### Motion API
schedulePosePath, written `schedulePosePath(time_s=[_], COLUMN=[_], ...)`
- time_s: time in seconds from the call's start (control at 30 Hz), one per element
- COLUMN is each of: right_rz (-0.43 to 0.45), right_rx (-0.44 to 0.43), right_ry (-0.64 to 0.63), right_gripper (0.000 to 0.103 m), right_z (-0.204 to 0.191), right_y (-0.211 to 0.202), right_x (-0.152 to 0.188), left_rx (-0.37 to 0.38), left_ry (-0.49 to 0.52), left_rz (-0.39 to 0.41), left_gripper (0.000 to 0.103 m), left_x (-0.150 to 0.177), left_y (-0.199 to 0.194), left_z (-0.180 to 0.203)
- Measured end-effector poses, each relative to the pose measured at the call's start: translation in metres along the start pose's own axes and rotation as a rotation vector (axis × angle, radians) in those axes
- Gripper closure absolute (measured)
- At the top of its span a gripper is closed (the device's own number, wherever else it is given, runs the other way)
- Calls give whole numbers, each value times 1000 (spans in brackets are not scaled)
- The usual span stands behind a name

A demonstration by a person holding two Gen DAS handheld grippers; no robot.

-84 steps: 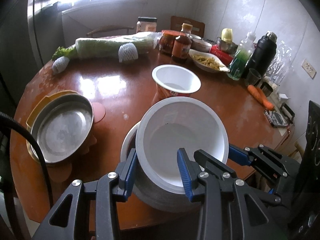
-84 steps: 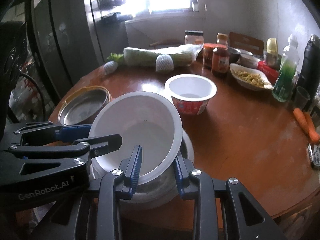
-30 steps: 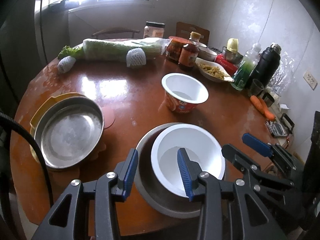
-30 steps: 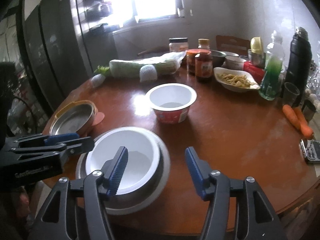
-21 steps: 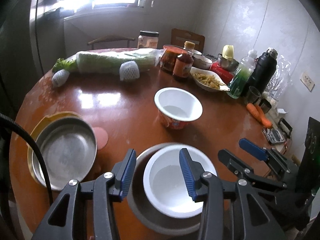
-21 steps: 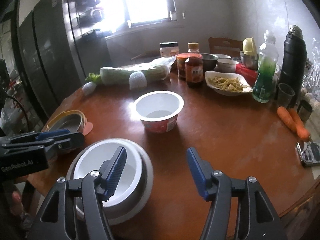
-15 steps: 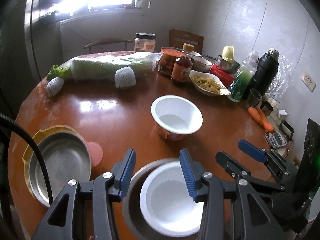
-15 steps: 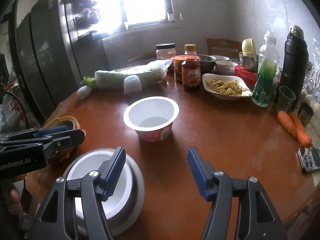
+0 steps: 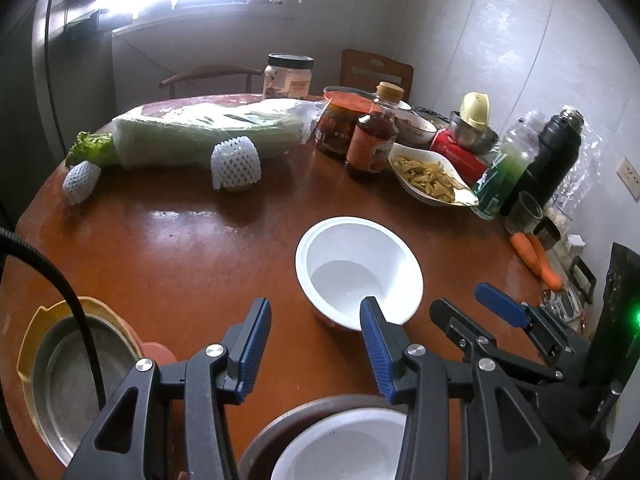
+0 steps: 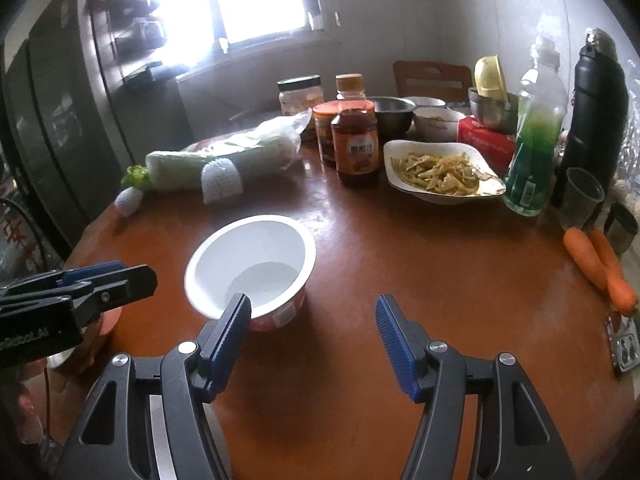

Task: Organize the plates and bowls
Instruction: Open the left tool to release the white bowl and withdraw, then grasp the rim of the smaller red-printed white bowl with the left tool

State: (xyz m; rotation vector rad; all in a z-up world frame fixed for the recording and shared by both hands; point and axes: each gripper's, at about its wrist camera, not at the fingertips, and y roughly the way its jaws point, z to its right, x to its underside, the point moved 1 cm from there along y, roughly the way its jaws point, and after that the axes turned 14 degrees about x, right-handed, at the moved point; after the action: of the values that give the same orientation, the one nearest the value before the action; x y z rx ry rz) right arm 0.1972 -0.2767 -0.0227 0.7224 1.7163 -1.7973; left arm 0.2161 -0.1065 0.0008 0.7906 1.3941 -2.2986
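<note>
A white paper bowl with a red side point(image 9: 359, 276) point(image 10: 251, 266) stands alone near the middle of the round brown table point(image 9: 192, 248). A second white bowl point(image 9: 340, 446) sits inside a grey metal bowl point(image 9: 272, 432) at the bottom of the left wrist view, under my left gripper point(image 9: 312, 346), which is open and empty. My right gripper point(image 10: 312, 338) is open and empty just right of the red-sided bowl. A metal pan on a yellow plate point(image 9: 60, 376) lies at the left.
At the back stand a wrapped cabbage point(image 9: 208, 132), jars and a sauce bottle point(image 9: 370, 140), a dish of food point(image 10: 438, 172), a green bottle point(image 10: 534, 136), a black flask point(image 10: 592, 112) and carrots point(image 10: 600, 268). A phone point(image 10: 624, 340) lies at the right edge.
Both grippers let go of the white bowl, leaving it nested in the grey metal bowl. They opened, rose and moved forward toward the red-sided bowl.
</note>
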Motion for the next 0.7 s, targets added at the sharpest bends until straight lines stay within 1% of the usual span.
schedulePosePath(time_s=[0.3,0.63,0.7], right_rz=[-49,-82,-76], right_rx=[-20,-47,-51], right_ry=[11,-13,-28], right_gripper=[37,37,42], right_z=[-1,-7,-11], right_y=[29,50,51], right_x=[-12,-14,-14], left_rx=[-1,10,16], left_ry=[-33,-51,-53], left_rz=[-30,-76,-86], left_gripper=[57,57,57], left_x=[-15,-17,-17], left_y=[22,45,48], left_z=[-11,-16,-16])
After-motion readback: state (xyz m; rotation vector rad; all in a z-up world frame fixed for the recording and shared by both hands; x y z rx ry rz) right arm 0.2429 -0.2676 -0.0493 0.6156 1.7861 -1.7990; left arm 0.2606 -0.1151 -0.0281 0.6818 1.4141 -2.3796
